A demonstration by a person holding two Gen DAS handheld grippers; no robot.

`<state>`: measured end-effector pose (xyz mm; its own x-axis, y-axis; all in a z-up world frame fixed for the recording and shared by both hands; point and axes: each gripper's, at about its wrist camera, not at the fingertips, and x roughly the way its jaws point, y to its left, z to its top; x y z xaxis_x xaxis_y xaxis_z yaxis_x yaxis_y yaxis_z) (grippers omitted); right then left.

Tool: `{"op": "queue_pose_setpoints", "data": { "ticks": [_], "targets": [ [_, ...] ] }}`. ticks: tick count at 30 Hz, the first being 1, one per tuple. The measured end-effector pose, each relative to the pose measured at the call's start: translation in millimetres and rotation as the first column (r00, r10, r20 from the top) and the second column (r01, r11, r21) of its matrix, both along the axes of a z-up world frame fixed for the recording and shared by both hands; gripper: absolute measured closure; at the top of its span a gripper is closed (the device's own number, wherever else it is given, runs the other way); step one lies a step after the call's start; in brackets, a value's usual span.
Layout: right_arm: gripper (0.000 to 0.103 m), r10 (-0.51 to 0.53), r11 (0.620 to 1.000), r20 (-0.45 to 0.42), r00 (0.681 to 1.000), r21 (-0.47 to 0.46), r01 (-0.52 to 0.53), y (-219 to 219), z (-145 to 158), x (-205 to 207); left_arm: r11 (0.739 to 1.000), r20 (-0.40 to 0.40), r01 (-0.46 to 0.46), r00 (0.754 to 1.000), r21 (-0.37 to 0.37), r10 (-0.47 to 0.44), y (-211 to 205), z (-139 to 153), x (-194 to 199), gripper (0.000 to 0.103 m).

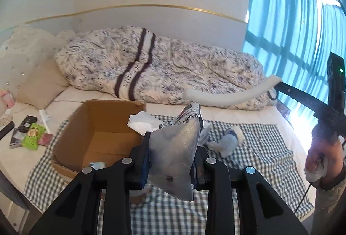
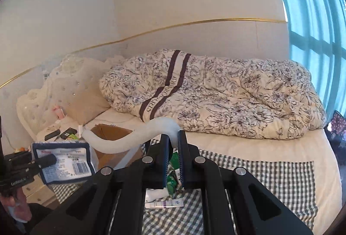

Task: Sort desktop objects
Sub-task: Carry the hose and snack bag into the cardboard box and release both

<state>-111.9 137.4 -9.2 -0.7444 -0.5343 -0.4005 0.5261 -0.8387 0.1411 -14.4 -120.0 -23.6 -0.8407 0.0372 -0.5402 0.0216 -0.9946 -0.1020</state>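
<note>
Two tools are up over a bed covered with a checked cloth (image 1: pixel 259 148). The left tool (image 1: pixel 170 161) is clenched on a silvery foil pouch (image 1: pixel 175 157); seen from the right wrist view, the same pouch (image 2: pixel 64 161) shows a white label with a barcode inside a dark blue border, held out at the left edge by the left tool (image 2: pixel 46 160). From the left wrist view the pouch hangs just beside the near right corner of an open cardboard box (image 1: pixel 97 127), which sits on the cloth toward the left.

The right tool (image 2: pixel 173 155) grips a bent white foam tube (image 2: pixel 121 142) by one end, its jaws closed on it with the tube curving away to the left above the box (image 2: pixel 110 133). In the left wrist view the tube (image 1: pixel 227 96) stretches across in mid-air, in front of the floral duvet (image 1: pixel 173 66), held from the right by the right tool (image 1: pixel 279 84) and a hand (image 1: pixel 320 157).

On the cloth beyond the pouch lie a crumpled white tissue (image 1: pixel 144 122) at the box's right wall and a pale blue-and-white soft object (image 1: pixel 229 139). Below the right tool lie a small white tube (image 2: pixel 164 204) and green packaging (image 2: pixel 173 178). Left of the box, on the bare sheet, lies a green packet (image 1: pixel 32 135) among other small flat items.
</note>
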Motion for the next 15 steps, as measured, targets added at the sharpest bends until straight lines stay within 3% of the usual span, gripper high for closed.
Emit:
{"op": "queue_pose_setpoints", "data": {
  "ticks": [15],
  "targets": [
    [0.095, 0.094, 0.995, 0.073, 0.993, -0.049, -0.09, -70.5, -6.8, -9.9, 0.979, -0.018, -0.204, 0.979, -0.031, 0.203, -92.3, 1.6, 0.3, 0.073]
  ]
}}
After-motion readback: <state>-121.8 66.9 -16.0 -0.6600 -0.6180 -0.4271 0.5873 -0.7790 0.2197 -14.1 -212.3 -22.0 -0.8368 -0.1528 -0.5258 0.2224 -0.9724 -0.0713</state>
